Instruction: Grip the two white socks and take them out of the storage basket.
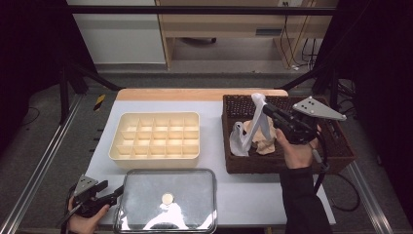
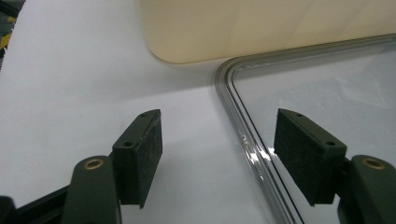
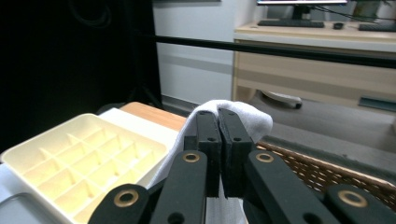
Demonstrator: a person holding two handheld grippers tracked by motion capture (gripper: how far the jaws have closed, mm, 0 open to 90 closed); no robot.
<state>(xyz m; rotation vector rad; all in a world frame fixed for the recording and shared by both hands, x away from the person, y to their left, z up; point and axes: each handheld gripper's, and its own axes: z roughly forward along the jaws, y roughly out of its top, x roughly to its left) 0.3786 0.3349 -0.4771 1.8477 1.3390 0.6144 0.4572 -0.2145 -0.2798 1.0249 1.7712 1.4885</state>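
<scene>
Nearest us, left gripper (image 1: 114,194) idles wide by tray (image 1: 127,181); right gripper (image 1: 260,105) pinches white sock (image 1: 254,127) (basket (image 1: 341,156) at 3 o'clock), so we should lift until it hangs clear.

You're in a lab/test rig w/ office bits: white table (image 1: 253,195) inside a black frame (image 1: 195,9), floor rails (image 1: 44,161) at left, wood desk (image 3: 317,60) w/ monitor and keyboard (image 3: 289,22) at far side.

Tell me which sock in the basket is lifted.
The white sock, pinched by the right gripper and hanging above the basket; the beige sock lies inside.
</scene>
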